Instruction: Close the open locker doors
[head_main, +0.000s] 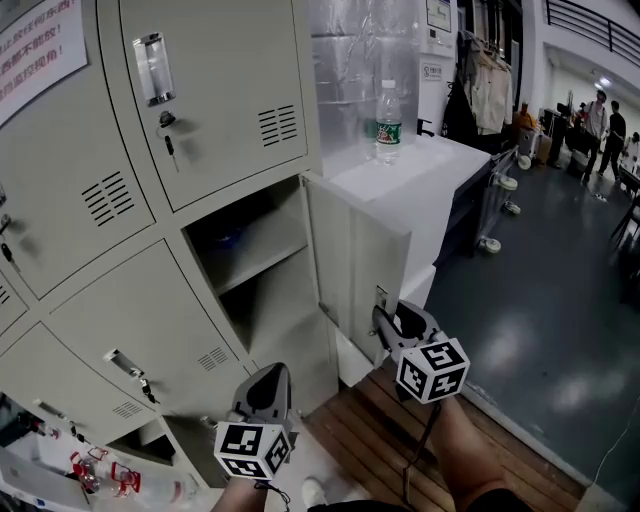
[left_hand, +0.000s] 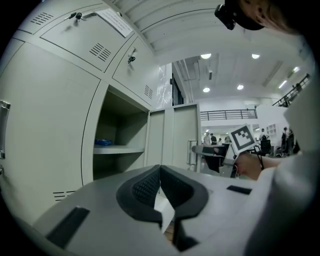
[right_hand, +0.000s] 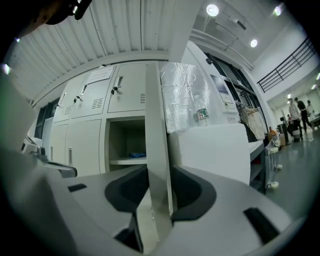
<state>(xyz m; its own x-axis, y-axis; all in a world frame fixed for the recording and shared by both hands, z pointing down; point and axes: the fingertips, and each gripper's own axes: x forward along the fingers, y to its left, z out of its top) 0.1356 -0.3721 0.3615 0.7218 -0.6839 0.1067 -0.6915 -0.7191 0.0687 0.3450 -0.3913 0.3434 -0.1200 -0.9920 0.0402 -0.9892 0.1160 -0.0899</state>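
Now right tongs (head_main: 384, 322) stand spread astride the locker door (head_main: 356, 262) edge; left tongs (left_hand: 160, 171) closed, empty.

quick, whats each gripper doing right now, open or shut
Left gripper: closed, holding nothing.
Right gripper: open, with the door edge between its fingers, apparently not clamped.

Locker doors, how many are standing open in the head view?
1. The door at the bottom right of the lockers stands swung out, its free edge between the right tongs. Others could be hidden past the picture's lower left edge.
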